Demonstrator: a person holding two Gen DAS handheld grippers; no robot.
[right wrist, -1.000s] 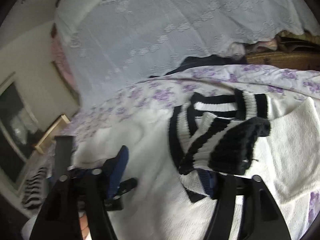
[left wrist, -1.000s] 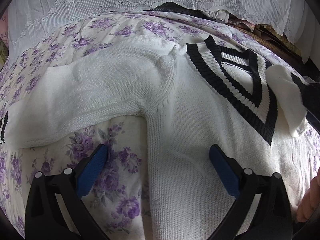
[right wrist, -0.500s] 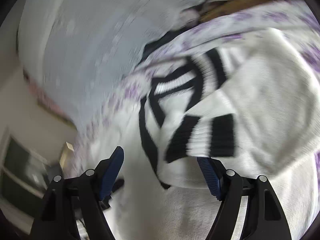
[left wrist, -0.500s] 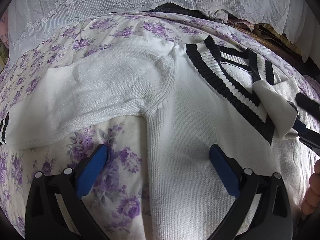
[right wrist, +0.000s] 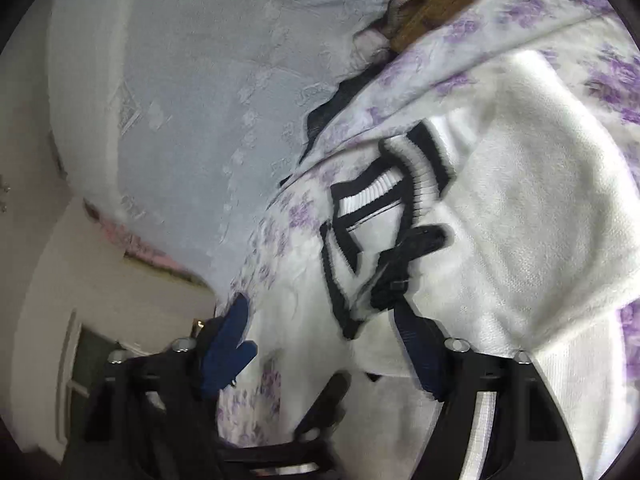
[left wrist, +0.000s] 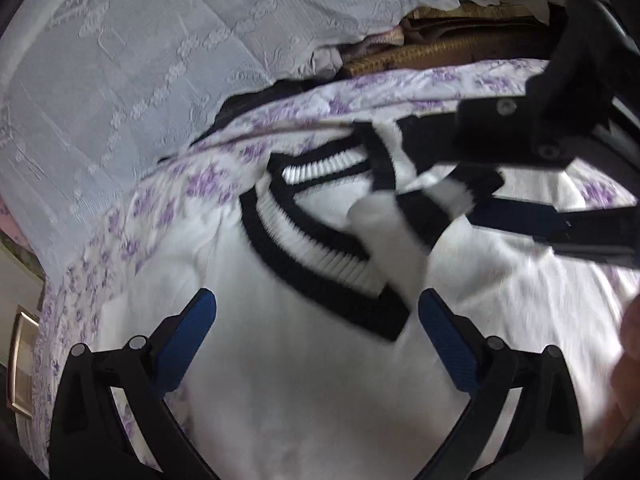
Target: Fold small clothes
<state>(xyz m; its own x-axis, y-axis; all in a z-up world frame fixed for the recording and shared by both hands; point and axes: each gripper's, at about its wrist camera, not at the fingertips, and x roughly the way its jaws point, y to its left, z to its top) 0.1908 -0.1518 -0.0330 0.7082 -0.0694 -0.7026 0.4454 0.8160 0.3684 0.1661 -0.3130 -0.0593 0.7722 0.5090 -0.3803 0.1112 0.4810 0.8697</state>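
A white sweater with a black and white striped neck lies flat on a bed cover with purple flowers. One sleeve is folded over the chest, and its striped cuff lies by the neck. The left gripper hovers over the sweater with its blue pads wide apart and nothing between them. The right gripper is closing. The cuff lies between its pads, touching one pad, but the pads do not squeeze it. A lacy white cloth hangs behind the bed.
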